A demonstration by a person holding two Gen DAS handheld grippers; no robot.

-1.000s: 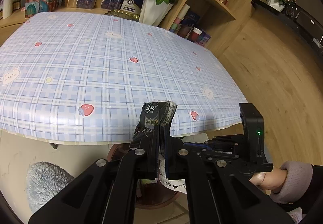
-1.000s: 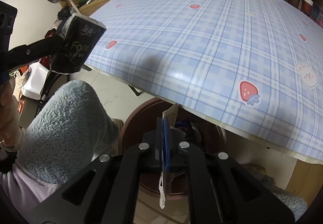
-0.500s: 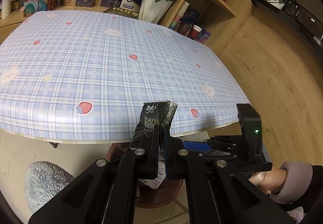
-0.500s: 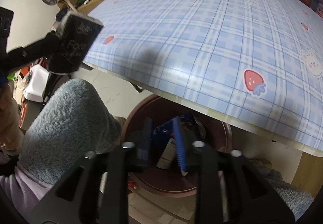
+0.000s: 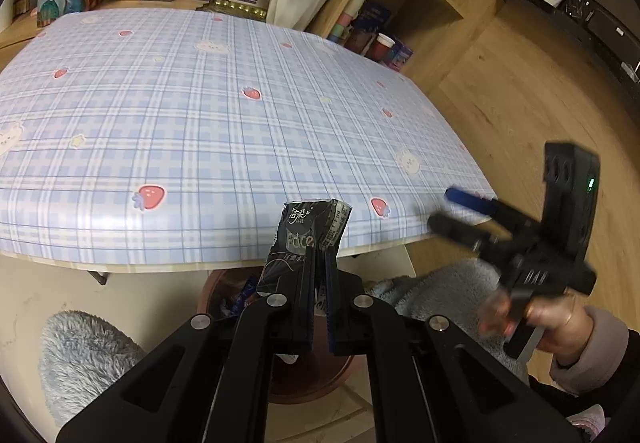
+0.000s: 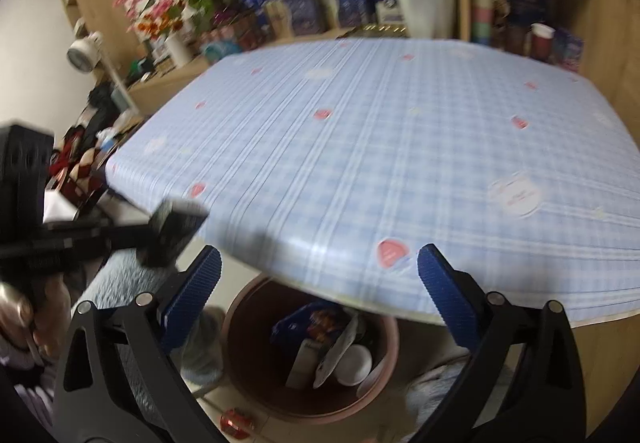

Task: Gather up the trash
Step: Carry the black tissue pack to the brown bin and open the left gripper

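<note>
Gripping a black tissue packet [image 5: 306,239], the left gripper [image 5: 318,307] is clamped tight on the packet's lower part, with the top sticking up past the fingertips in front of the near edge of the tabletop [image 5: 224,131]. The packet is hanging above a brown trash bin [image 6: 256,375] that is sitting on the floor under that edge; in the left wrist view the bin is mostly hidden behind the gripper and only part of its rim is showing.

The right gripper [image 6: 318,295] is standing with its jaws spread wide, having just been opening, and nothing is lying between the blue pads [image 6: 196,295]. It is showing at the right of the left wrist view, smeared by motion, with a hand [image 5: 548,327] in a pale sleeve under it.

The right wrist view is blurring throughout. Inside the bin a blue wrapper [image 6: 308,323], a white cup-like piece [image 6: 354,365] and pale scraps are lying, hard to tell apart. A small red object [image 6: 236,419] is lying on the floor just near of the bin; what it is cannot be told. The checked cloth is carrying printed strawberries only. A grey fluffy garment [image 5: 76,355] is cut off at the lower left.
</note>
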